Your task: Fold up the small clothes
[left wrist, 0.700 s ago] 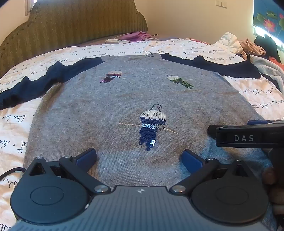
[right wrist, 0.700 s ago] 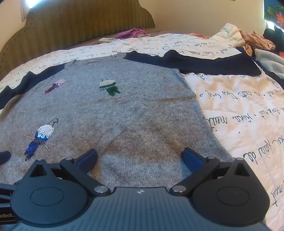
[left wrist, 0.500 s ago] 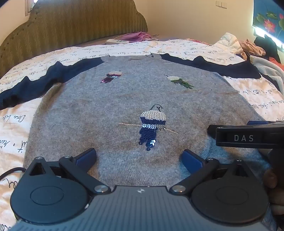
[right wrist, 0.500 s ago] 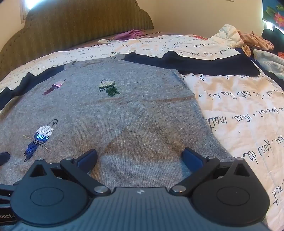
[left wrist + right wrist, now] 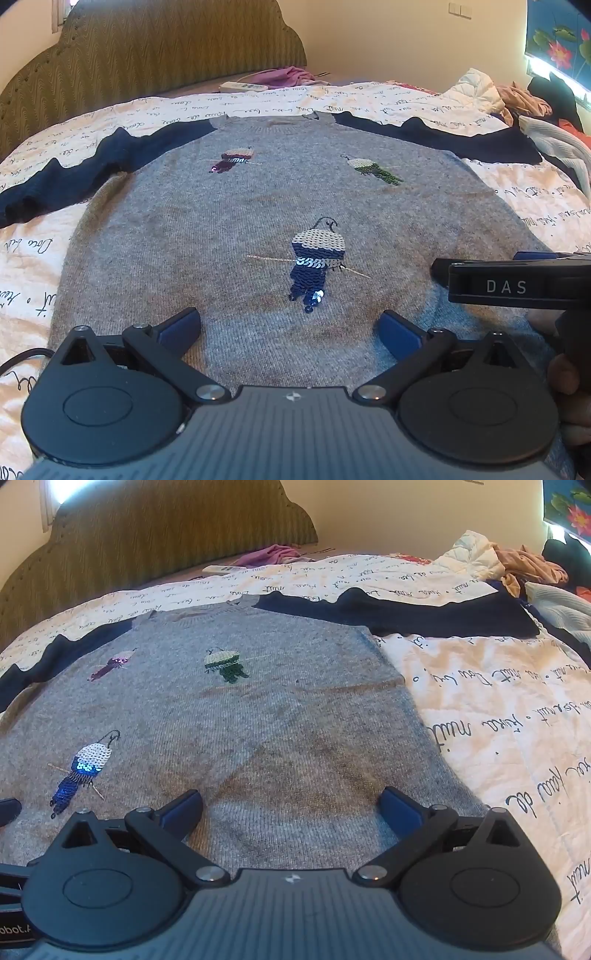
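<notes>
Nothing moved; both jaws wide over grey sweater [image 5: 229,236]; left sleeve [image 5: 66,177] end cut off by frame.

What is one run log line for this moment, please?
grey knit sweater with navy sleeves: flat, unfolded | left gripper: open, empty | right gripper: open, empty

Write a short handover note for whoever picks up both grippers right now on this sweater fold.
Left gripper: open, holding nothing, over the hem end of the grey sweater.
Right gripper: open, holding nothing, over the same end, nearer the sweater's right side edge.
The sweater lies flat, front up, on the printed bedspread, both navy sleeves spread outward.
Done: garment laid out. No fold shows yet.
Left: all folding, probably sleeves in first, then the body. Other clothes are piled at the far right.
</notes>
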`<state>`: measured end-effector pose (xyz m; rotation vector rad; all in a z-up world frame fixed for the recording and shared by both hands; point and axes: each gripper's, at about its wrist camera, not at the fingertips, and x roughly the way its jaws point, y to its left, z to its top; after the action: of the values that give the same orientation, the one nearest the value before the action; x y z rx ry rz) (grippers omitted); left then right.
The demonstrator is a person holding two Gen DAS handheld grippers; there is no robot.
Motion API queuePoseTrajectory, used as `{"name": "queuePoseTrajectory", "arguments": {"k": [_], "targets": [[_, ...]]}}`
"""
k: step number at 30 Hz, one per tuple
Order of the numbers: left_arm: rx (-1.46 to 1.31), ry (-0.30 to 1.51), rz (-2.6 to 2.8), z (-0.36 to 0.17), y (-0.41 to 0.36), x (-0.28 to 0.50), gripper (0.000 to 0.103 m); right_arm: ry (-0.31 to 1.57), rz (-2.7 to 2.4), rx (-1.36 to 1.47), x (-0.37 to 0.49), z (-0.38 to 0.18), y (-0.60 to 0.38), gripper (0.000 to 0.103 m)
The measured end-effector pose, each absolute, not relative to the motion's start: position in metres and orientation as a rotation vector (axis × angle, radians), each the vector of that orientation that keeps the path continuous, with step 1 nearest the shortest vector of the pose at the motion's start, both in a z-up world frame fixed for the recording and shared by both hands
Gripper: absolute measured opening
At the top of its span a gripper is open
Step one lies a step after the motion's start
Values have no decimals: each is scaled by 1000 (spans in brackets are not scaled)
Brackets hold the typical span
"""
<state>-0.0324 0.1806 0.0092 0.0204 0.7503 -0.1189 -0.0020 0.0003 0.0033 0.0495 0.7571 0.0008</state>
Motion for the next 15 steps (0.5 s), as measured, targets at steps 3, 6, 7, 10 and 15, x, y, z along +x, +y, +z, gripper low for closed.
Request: {"name": "queuePoseTrajectory", "arguments": {"k": [3,6,7,10,15], "targets": [[21,750,-119,9,181,-32,103,756,1,50,-2,3,0,103],[25,752,-116,9,181,-32,103,755,1,50,-2,4,0,103],[28,753,-114,9,181,-32,103,755,0,49,-2,3,0,103],[41,754,-102,12,176,-36,103,757,-3,39,-2,5,2,103],[32,754,-86,9,177,-34,103,740,4,20,-10,3,3,103]]}}
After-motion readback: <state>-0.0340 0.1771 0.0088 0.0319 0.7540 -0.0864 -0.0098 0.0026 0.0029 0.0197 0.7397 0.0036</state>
